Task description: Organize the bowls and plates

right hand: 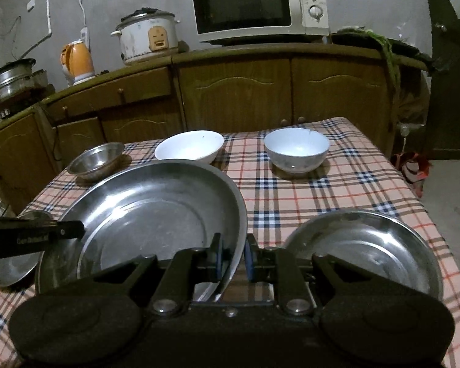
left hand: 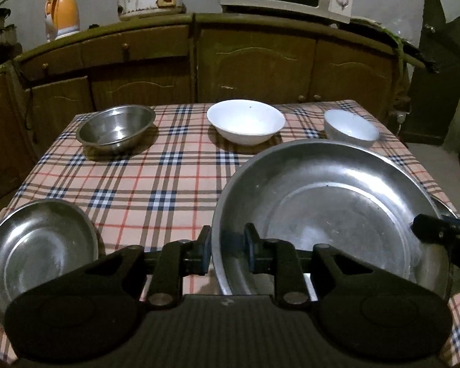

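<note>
- The worktop (left hand: pixel 156 184) wears a plaid cloth.
- The large steel plate (left hand: pixel 322 202) hangs tilted above the worktop's near half, gripped at both sides.
- The left gripper (left hand: pixel 227 250) clamps this plate's rim at its 9 o'clock edge.
- The right gripper (right hand: pixel 233 256) pinches the same rim at the 3 o'clock edge.
- A smaller steel plate (left hand: pixel 36 245) lies at the worktop's 7 o'clock; another steel plate (right hand: pixel 371 245) lies at 5 o'clock.
- Along the far edge stand a steel bowl (left hand: pixel 116 128) at 11 o'clock, a wide white bowl (left hand: pixel 245 121) at 12, and a small white bowl (left hand: pixel 351 128) at 1.
</note>
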Motion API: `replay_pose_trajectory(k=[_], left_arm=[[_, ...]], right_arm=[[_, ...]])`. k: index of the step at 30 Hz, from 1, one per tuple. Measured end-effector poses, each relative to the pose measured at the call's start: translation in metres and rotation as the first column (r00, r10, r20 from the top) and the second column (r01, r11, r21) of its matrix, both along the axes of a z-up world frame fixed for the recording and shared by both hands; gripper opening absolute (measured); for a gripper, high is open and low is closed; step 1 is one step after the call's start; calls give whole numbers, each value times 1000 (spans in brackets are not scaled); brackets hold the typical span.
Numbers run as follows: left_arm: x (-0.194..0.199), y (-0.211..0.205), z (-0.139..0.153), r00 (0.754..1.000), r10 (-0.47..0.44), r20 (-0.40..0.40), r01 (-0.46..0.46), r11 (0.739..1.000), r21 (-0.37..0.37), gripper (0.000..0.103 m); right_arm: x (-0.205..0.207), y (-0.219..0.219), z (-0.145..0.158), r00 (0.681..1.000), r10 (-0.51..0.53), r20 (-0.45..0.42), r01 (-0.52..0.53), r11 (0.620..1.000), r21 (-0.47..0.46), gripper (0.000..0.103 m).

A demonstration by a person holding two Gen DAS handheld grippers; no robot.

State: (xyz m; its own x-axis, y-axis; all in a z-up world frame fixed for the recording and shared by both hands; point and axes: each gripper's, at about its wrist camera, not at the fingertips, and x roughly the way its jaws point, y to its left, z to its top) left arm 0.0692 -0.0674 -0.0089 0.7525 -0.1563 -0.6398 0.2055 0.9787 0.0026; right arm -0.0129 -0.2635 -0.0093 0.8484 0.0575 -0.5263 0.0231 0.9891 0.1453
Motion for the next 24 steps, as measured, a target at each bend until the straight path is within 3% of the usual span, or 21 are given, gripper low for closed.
replay_pose_trajectory(k=[9,24], left_arm=[[-21,-2,-8,1000,-2,-8,2,1000,9,23],[-19,-6,-40,999,10,-53,-8,999,40,23]], right_arm=[[-24,-2,-8,1000,-4,-14,4,1000,-2,19],[-19,-3,-41,997,-17,-77,19,1000,14,19]])
